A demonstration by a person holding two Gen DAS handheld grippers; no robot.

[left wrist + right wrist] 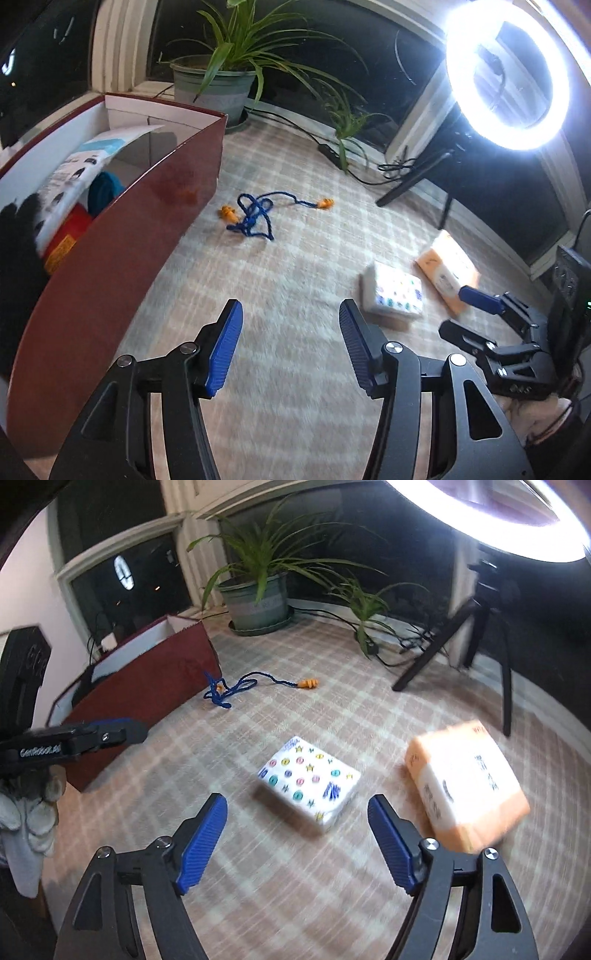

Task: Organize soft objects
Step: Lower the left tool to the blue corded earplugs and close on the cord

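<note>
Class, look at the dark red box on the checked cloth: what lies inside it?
Inside the dark red box: a printed white packet, a teal roll, a red item and something black. The box wall and these items cover whatever lies below them.

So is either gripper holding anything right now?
No. The left gripper and right gripper are both open and empty above the checked cloth.

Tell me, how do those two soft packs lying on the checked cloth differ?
The white pack is printed with small coloured symbols; the orange pack is plain orange and white with dark writing. The white pack looks flatter and squarer, the orange pack longer and bulkier. Both lie loose on the cloth, outside the red box, untouched by either gripper.
</note>
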